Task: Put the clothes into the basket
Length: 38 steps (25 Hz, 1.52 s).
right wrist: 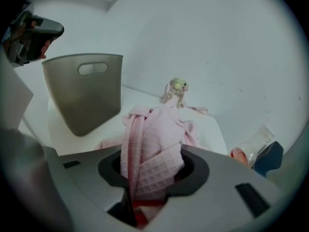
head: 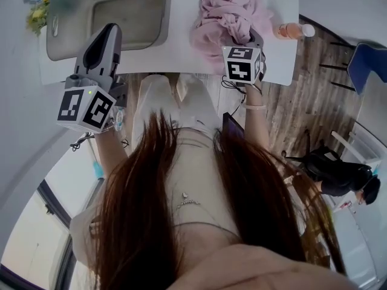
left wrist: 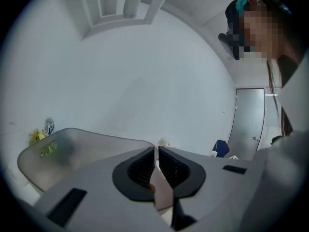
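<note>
One pink garment (head: 227, 17) lies heaped on the table (head: 181, 17) beside the basket (head: 72, 29), a fold pinched in the right gripper (right wrist: 153, 170); lift high so trailing cloth clears the rim, left gripper (left wrist: 157, 166) pressed together, empty.

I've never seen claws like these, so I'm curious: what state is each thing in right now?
left claw, shut, empty
right claw, shut on the pink garment
pink garment, bunched in a heap, one fold pinched
basket, upright, nothing showing inside
bottle, capped
</note>
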### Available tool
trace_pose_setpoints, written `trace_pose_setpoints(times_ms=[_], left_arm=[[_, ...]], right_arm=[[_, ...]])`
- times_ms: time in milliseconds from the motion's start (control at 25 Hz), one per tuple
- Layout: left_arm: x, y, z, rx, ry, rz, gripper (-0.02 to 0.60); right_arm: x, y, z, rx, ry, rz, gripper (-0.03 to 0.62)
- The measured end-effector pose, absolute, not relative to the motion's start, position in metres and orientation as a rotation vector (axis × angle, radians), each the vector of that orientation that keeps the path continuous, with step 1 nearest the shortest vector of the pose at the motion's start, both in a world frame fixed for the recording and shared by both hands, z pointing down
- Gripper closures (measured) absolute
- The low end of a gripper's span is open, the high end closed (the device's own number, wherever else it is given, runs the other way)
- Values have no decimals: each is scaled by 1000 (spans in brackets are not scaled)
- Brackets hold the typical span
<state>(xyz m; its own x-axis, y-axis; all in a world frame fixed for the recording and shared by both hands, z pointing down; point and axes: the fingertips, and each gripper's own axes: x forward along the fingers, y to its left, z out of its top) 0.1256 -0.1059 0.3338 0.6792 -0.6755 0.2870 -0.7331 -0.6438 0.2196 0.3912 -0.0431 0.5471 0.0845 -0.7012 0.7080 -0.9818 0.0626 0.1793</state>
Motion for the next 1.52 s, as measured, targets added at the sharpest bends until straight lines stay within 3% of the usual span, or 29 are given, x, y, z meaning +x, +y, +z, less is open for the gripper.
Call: trace_pose_setpoints(times_ms=[1520], left_arm=[[31,-150,284,2678,-994,42,568]], right_arm=[[349,-42,312,2129,-1665,188,422]])
